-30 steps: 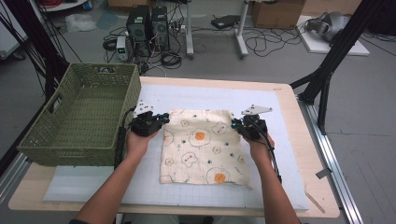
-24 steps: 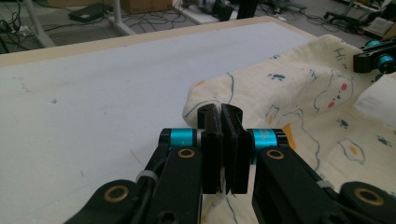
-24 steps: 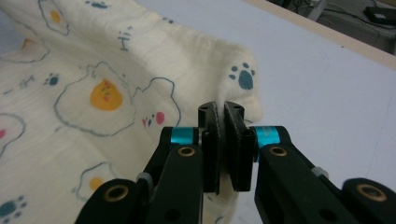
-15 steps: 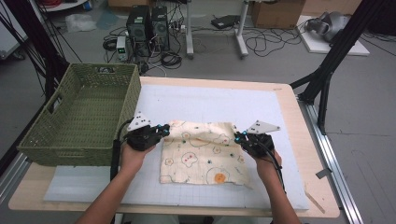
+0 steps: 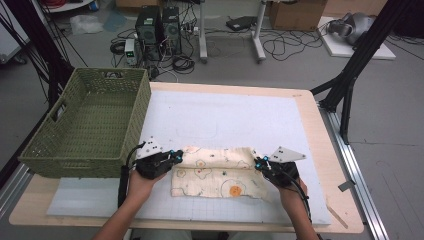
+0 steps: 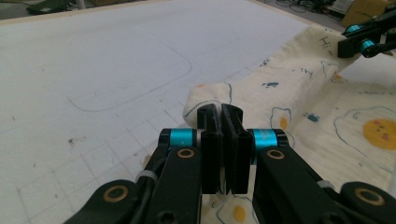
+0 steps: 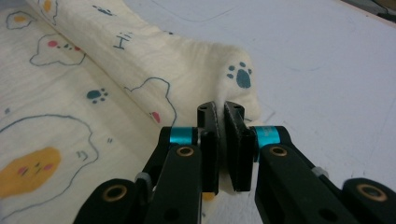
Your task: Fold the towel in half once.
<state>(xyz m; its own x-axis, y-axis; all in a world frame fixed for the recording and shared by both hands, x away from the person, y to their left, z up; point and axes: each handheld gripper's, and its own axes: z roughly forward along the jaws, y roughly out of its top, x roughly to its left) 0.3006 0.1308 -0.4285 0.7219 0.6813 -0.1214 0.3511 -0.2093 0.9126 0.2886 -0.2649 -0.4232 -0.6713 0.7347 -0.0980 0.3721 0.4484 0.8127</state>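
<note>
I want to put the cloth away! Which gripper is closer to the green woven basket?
The left gripper is closer, just off the green woven basket's near right corner. The right gripper is farther, across the cream printed cloth.

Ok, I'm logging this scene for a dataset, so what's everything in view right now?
cloth: one, cream with egg and paw prints, on the mat's near side, its far edge folded toward the person
basket: one, olive green woven, on the table's left side
mat: one, white with a grid, covering most of the table
table: one, light wood
computer towers: two, black, on the floor beyond the table
cables: many, black, on the floor
cardboard box: one, brown, far floor
left tongs: black, shut on the cloth's left corner
right tongs: black, shut on the cloth's right corner
</note>
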